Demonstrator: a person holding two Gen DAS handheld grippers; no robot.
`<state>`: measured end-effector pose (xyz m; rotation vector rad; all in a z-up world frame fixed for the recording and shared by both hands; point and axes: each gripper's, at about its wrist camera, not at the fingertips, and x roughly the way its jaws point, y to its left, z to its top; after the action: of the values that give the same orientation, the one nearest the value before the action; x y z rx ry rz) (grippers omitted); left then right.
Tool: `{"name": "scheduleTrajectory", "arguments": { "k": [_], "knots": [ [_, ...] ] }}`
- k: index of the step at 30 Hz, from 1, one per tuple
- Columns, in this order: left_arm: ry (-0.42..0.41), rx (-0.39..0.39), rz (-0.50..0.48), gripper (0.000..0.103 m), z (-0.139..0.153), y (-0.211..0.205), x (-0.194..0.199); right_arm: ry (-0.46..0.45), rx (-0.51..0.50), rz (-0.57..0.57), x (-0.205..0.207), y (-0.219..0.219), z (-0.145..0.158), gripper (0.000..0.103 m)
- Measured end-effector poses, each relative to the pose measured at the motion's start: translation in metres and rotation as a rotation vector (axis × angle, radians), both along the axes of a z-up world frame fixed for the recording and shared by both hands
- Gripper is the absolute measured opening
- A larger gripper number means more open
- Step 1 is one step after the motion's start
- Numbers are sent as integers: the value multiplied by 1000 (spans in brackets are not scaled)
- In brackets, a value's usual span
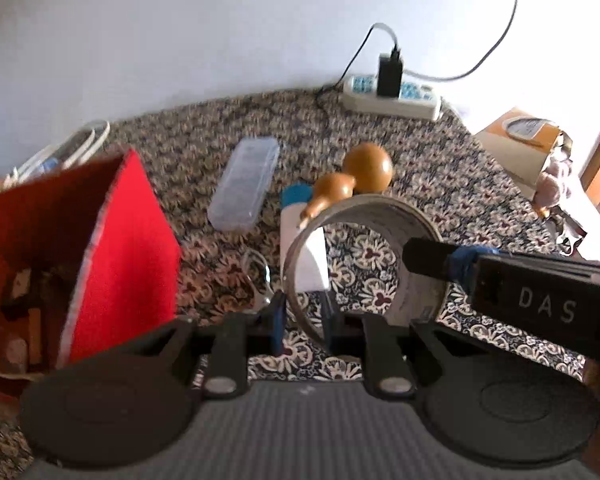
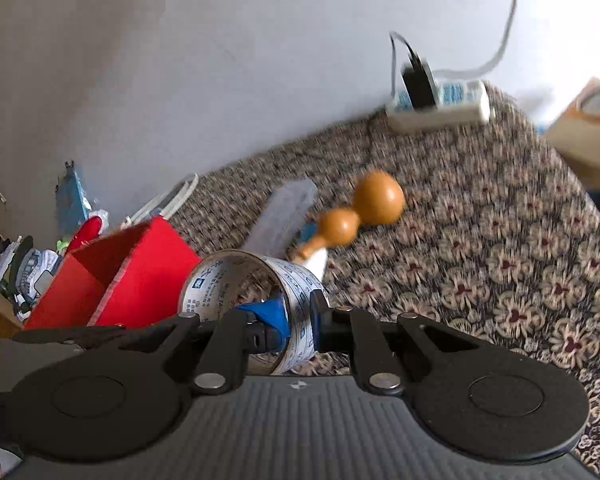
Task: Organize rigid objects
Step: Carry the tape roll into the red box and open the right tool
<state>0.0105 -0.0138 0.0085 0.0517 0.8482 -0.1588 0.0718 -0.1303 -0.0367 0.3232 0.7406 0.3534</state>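
A grey tape roll (image 1: 364,256) is held above the patterned cloth. My left gripper (image 1: 302,322) is shut on its near rim. My right gripper (image 2: 300,322) is shut on its wall (image 2: 300,300), and shows in the left wrist view (image 1: 440,260) reaching in from the right. A red open box (image 1: 112,248) stands at the left, also in the right wrist view (image 2: 112,280). A brown wooden gourd (image 1: 360,178) (image 2: 360,208), a clear plastic case (image 1: 246,184) (image 2: 284,212) and a white bottle with a blue cap (image 1: 296,208) lie behind the roll.
A white power strip (image 1: 392,98) (image 2: 436,106) with a black plug lies at the back by the wall. A metal ring (image 1: 260,276) lies on the cloth near the box. A cardboard box (image 1: 520,144) stands at the right edge. Clutter lies left of the red box (image 2: 28,272).
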Motion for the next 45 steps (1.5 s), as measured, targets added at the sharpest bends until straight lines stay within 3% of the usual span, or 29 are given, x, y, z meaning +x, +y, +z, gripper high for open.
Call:
{"name": "scheduleTrajectory", "arguments": {
  "k": [9, 15, 22, 29, 36, 41, 45],
  "knots": [
    [-191, 12, 11, 16, 55, 77, -34, -165, 48, 14, -50, 60, 45, 0],
    [-228, 54, 59, 16, 71, 152, -39, -234, 98, 95, -48, 127, 65, 0],
    [-137, 69, 98, 16, 55, 233, -15, -38, 144, 143, -16, 194, 45, 0],
    [63, 55, 113, 16, 16, 283, 16, 180, 47, 191, 3, 248, 30, 0],
    [201, 27, 143, 16, -8, 310, 33, 369, -5, 233, 9, 276, 5, 0],
    [275, -1, 144, 16, -23, 322, 36, 445, -6, 254, 10, 278, -4, 0],
    [295, -16, 156, 17, -29, 328, 35, 477, 49, 270, 9, 274, -9, 3]
  ]
}}
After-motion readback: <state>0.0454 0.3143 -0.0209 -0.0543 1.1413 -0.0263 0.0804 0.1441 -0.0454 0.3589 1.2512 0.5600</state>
